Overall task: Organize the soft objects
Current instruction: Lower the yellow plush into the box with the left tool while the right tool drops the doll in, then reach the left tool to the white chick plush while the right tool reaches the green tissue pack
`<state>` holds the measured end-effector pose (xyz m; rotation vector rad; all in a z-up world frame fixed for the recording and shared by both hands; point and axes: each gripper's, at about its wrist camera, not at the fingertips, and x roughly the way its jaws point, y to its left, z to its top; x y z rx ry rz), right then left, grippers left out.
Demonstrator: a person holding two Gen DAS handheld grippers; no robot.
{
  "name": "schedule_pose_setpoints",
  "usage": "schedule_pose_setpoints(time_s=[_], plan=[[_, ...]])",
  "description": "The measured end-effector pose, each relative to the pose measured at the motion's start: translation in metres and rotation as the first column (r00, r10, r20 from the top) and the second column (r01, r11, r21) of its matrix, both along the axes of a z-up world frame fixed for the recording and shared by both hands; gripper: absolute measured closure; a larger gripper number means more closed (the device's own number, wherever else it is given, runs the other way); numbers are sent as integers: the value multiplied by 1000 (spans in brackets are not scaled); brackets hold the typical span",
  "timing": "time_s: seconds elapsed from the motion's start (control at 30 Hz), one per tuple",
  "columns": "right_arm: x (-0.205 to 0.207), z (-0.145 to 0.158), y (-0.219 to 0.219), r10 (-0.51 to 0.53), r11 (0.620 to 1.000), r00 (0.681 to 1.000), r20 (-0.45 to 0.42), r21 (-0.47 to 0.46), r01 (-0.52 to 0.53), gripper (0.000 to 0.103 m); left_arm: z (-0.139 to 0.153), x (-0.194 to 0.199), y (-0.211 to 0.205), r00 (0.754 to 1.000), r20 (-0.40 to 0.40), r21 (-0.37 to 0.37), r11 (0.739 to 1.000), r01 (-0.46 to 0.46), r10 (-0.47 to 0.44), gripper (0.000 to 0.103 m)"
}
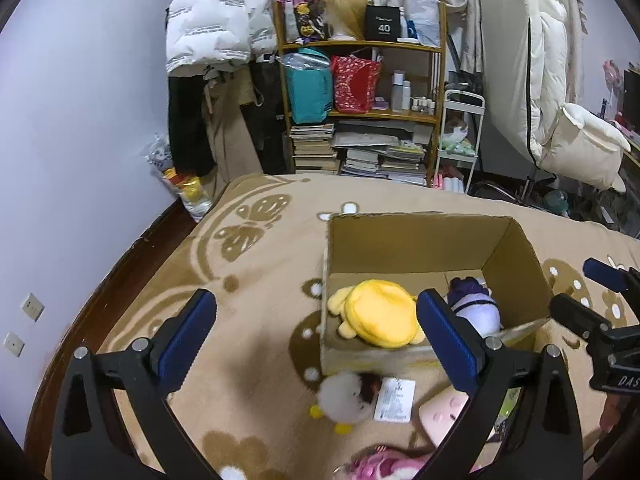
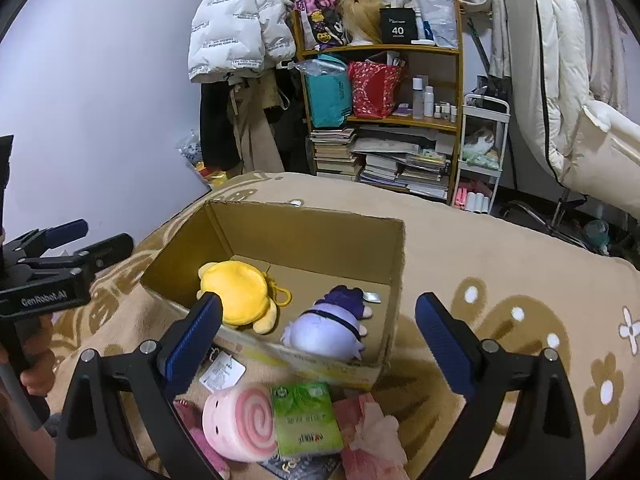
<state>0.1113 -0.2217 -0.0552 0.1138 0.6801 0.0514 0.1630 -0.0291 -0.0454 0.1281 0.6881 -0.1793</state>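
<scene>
Both grippers hover over a tan flower-patterned blanket [image 2: 500,248] with their jaws spread wide and nothing held between them. Nearest, below the right gripper [image 2: 318,334], a pink swirl-roll plush [image 2: 240,420] lies beside a green tissue pack [image 2: 308,420], with a pink cloth [image 2: 372,432] at the pack's right. Below the left gripper [image 1: 316,334], a white fluffy plush [image 1: 344,398] with yellow feet lies next to a white paper tag [image 1: 394,400]; a pink striped soft item [image 1: 380,464] sits at the bottom edge, only partly visible. Just beyond both pairs of jaws stands an open cardboard box [image 2: 304,228] on the blanket. Inside it, a yellow plush [image 2: 236,298] rests toward the left jaw of the right gripper, and a purple-and-white plush [image 2: 328,328] lies between that gripper's jaws, against the near wall. Farther back, a wooden shelf [image 1: 360,46] carries bags, bottles and stacked books, with a white puffer jacket [image 1: 208,24] hanging to its left and a white padded chair [image 1: 560,120] to its right.
</scene>
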Motion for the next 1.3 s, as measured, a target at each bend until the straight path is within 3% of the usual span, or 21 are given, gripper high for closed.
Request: schedule_pose_setpoints(time_s=[0.53,1.3], plan=[[-45,0,-8,-44,999,999,-21,21,44,2,-5,-27,22,990,-124,80,995,-58,68,2],[-34,-64,-10,-20,999,990,-138,41,26,2,-61,10,11,939,-338,139,990,-16,63,2]])
